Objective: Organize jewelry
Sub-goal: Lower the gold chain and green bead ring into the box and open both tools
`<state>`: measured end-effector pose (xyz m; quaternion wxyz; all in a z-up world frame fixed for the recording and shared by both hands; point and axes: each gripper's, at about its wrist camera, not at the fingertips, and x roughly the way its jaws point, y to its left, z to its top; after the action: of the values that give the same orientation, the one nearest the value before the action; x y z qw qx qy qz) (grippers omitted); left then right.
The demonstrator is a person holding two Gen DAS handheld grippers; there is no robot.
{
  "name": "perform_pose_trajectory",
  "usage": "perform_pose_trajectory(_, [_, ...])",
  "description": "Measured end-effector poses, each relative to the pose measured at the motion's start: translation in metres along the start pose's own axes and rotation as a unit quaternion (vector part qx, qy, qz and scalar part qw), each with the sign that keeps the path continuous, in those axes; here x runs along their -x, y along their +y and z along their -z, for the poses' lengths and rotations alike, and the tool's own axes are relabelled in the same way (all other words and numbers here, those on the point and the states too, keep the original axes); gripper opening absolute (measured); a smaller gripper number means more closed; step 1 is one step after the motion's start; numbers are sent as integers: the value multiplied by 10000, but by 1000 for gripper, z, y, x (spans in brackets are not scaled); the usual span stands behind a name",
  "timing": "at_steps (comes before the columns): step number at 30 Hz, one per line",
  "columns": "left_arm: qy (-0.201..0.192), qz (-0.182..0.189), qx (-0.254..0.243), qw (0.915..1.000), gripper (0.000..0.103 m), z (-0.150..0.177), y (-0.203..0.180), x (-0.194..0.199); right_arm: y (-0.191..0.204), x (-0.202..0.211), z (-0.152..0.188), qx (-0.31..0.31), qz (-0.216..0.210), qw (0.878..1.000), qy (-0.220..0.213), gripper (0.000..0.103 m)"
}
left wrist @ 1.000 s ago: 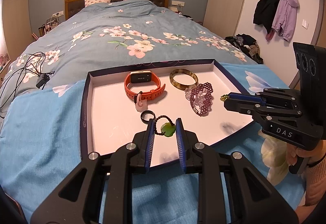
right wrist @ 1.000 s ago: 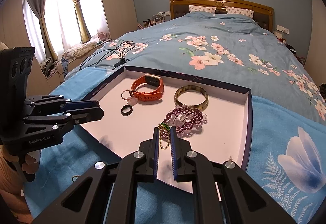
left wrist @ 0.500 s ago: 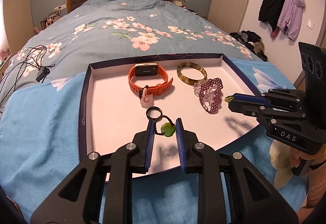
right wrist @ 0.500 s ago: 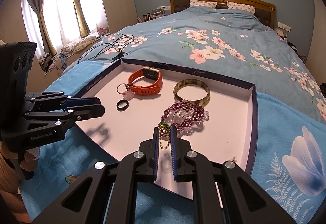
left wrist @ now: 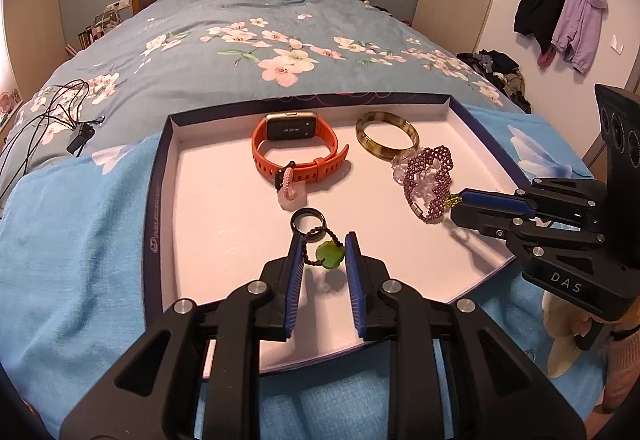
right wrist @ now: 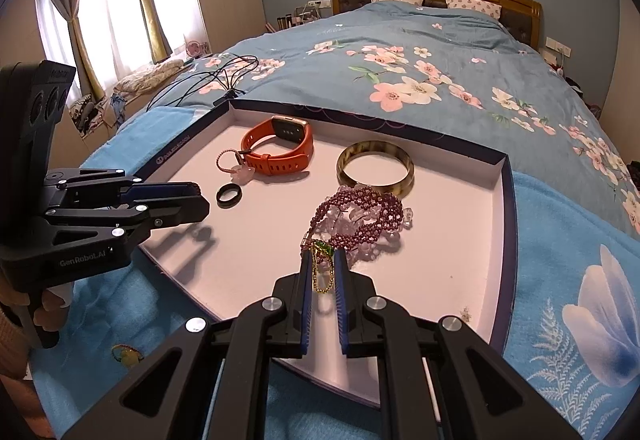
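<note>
Now both grippers over the shallow tray (left wrist: 160, 207) lying on the bed (left wrist: 224, 51), on a light blue blanket (left wrist: 76, 240). Left gripper (left wrist: 322, 254) low above the near part of the tray, fingers (left wrist: 294, 260) narrowed on a green pendant (left wrist: 330, 255) with its dark beaded cord; cord loop reaching to the black ring (left wrist: 307, 222), just in front of the fingertips. Right gripper (right wrist: 322, 264) at the right side of the tray, fingers (right wrist: 306, 280) nearly together, pinching a thin gold chain (right wrist: 323, 278) with a small green piece, hanging down between them. Directly ahead of it, touching or almost touching, a heap of purple bead bracelets (right wrist: 360, 220) mixed with clear beads. Farther back, a brownish bangle (right wrist: 375, 167) flat on the tray floor, partly against the bead heap. To its left, an orange smartwatch (right wrist: 282, 149) on its side, with a pink cord charm (right wrist: 236, 167) at its strap. Black cables (left wrist: 52, 107) on the flowered duvet, well apart from the tray.
</note>
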<state>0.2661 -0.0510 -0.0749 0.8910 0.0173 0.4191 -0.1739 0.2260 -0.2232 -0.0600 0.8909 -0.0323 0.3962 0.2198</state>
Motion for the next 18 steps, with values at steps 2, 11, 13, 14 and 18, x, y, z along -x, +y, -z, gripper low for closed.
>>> perform_pose_trajectory(2, [27, -16, 4, 10000, 21, 0, -1, -3, 0, -2, 0, 1, 18, 10000, 38, 9])
perform_pose_trajectory(11, [163, -21, 29, 9999, 22, -1, 0, -13, -2, -4, 1, -68, 70, 10000, 21, 12])
perform_pose_trajectory(13, [166, -10, 41, 9999, 22, -1, 1, -15, -3, -3, 0, -93, 79, 9999, -6, 12])
perform_pose_trajectory(14, [160, -12, 40, 9999, 22, -1, 2, -14, -4, -3, 1, -119, 83, 9999, -24, 13])
perform_pose_trajectory(18, [93, -14, 68, 9999, 22, -1, 4, -10, -7, 3, 2, -217, 57, 9997, -102, 15])
